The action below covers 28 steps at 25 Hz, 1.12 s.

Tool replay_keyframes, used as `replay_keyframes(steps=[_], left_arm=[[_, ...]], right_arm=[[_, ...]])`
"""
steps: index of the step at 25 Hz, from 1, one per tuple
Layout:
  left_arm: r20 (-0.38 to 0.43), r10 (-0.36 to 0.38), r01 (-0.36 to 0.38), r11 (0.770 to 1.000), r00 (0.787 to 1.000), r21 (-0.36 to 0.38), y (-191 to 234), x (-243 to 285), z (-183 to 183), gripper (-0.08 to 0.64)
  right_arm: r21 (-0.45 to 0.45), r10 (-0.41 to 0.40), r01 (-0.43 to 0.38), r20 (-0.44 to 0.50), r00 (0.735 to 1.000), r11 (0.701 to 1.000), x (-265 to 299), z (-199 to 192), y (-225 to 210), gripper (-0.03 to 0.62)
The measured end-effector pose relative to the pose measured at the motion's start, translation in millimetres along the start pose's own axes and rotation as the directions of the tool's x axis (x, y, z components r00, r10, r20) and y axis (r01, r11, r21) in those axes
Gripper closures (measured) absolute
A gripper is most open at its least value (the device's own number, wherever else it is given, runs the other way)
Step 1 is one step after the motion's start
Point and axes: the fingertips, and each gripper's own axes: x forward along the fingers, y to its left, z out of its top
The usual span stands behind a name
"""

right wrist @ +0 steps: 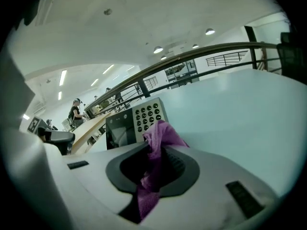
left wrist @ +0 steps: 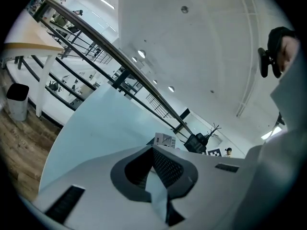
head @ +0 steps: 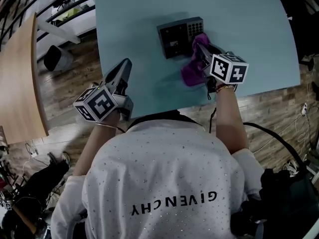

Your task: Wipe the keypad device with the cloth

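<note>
Left gripper (head: pixel 125 66) over the near edge of the pale blue table (head: pixel 134 24), 8 o'clock of the keypad device (head: pixel 177 36); jaws all but together, nothing gripped; device lies flat mid-table; purple cloth (head: pixel 190 72) against its 4 o'clock corner, bulk trailing towards 6; right gripper (head: pixel 200 49) pinching the cloth.

1. The left gripper (left wrist: pixel 153 151) filled the lower frame. Its jaws stood together at the tips with nothing held between them.
2. The pale blue bench (left wrist: pixel 105 123) stretched ahead of the jaws.
3. The keypad device (left wrist: pixel 164 140) sat small on the bench, just beyond the jaw tips.
4. At the left, a bin (left wrist: pixel 18 101) stood on the wooden floor (left wrist: pixel 19 147), under a dark railing (left wrist: pixel 96 51).
</note>
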Motion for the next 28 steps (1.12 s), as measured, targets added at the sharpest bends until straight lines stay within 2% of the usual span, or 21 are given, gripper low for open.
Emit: replay_keyframes(steps=[3,8,12,15,19,22,25,28], left_arm=[[-0.003,-0.021,0.021,1.0,1.0,-0.002,2,5,4,0.56],[0.006,-0.042,0.042,0.999,0.999,-0.002,6,7,14,0.56],[0.018,-0.06,0.06,0.998,0.998,-0.002,7,10,20,0.56],[0.019,-0.065,0.065,0.998,0.998,0.019,7,10,21,0.56],[-0.013,-0.03,0.031,0.998,0.999,0.059,11,14,17,0.56],[-0.037,-0.014,0.018,0.995,0.999,0.094,14,18,12,0.559],[-0.042,-0.009,0.013,0.995,0.999,0.096,14,24,8,0.56],[-0.035,-0.011,0.015,0.996,0.999,0.091,9,27,7,0.56]], right_arm=[[0.061,0.002,-0.004,0.036,0.999,0.998,0,2,-1,0.548],[0.121,-0.051,0.04,0.088,0.995,0.992,-5,6,11,0.548],[0.098,0.011,-0.024,0.135,0.991,0.995,-10,19,41,0.548],[0.009,0.052,-0.052,0.064,0.997,0.999,-1,9,67,0.548],[-0.094,0.106,-0.109,-0.043,0.993,0.99,14,-11,103,0.549],[-0.141,0.143,-0.157,-0.102,0.984,0.978,28,-25,122,0.548],[-0.178,0.156,-0.179,-0.136,0.978,0.968,35,-32,126,0.548],[-0.169,0.177,-0.199,-0.138,0.975,0.965,32,-33,119,0.548]])
